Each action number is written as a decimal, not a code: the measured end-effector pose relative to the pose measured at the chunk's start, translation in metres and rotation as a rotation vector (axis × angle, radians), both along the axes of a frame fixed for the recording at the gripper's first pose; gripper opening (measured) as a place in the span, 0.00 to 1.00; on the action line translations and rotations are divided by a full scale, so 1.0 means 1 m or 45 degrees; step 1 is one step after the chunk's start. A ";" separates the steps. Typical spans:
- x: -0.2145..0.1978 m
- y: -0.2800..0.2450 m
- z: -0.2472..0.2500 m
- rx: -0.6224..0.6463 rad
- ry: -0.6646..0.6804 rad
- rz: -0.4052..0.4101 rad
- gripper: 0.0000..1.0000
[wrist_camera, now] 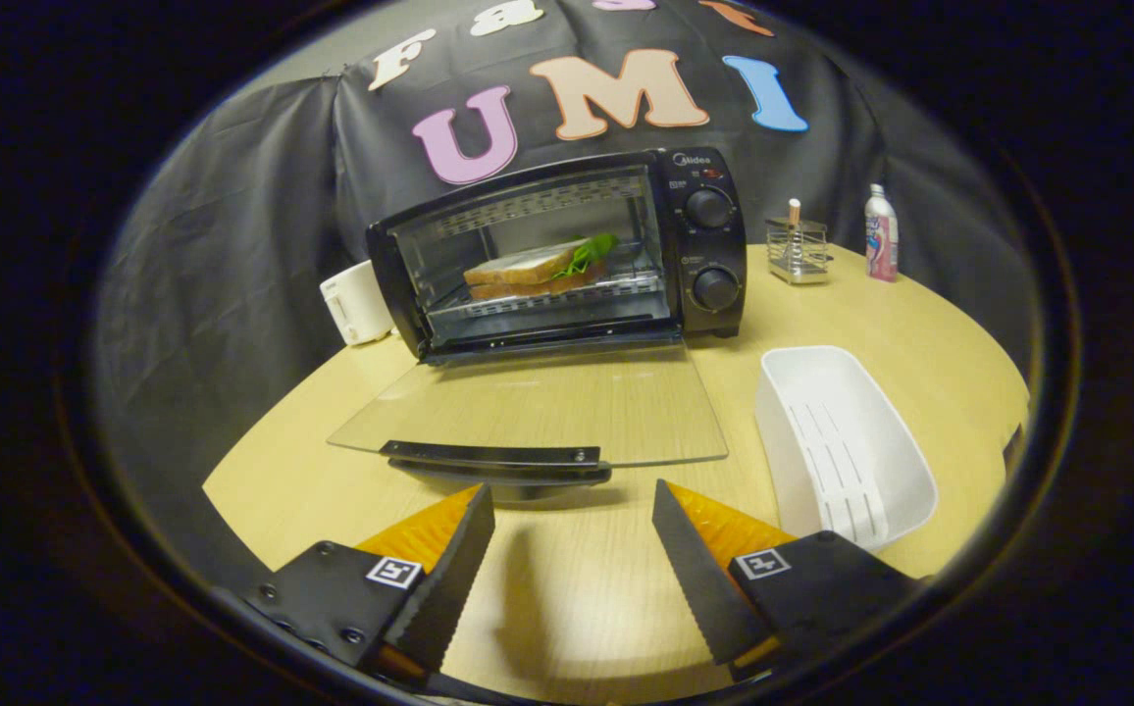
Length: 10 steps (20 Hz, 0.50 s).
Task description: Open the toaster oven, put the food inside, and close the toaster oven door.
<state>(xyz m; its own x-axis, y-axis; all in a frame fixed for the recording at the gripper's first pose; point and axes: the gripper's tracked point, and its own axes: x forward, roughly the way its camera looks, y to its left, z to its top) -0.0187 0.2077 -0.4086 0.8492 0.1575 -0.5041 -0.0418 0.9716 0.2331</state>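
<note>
A black toaster oven [704,245] stands at the back of the wooden table [567,579]. Its glass door [538,407] lies folded down flat toward me, with the black handle [493,456] on its near edge. Inside, on the wire rack, rests a sandwich [538,267] with green lettuce poking out. My gripper [572,500] is open, low over the table, its fingertips just short of the door handle. Nothing is between the fingers.
A white plastic tray [847,446] sits to the right of the open door, close to my right finger. Left of the oven is a white appliance [356,302]. At the back right stand a small wire holder [798,250] and a bottle [881,233].
</note>
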 end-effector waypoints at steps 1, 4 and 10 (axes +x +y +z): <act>0.003 -0.004 0.001 -0.010 -0.006 -0.016 1.00; 0.009 -0.005 0.009 0.023 -0.036 -0.026 0.99; 0.016 -0.004 0.033 0.069 -0.103 -0.032 1.00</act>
<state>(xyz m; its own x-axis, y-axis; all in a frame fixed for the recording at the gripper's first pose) -0.0026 0.2035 -0.3752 0.8907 0.1608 -0.4251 -0.0385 0.9586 0.2821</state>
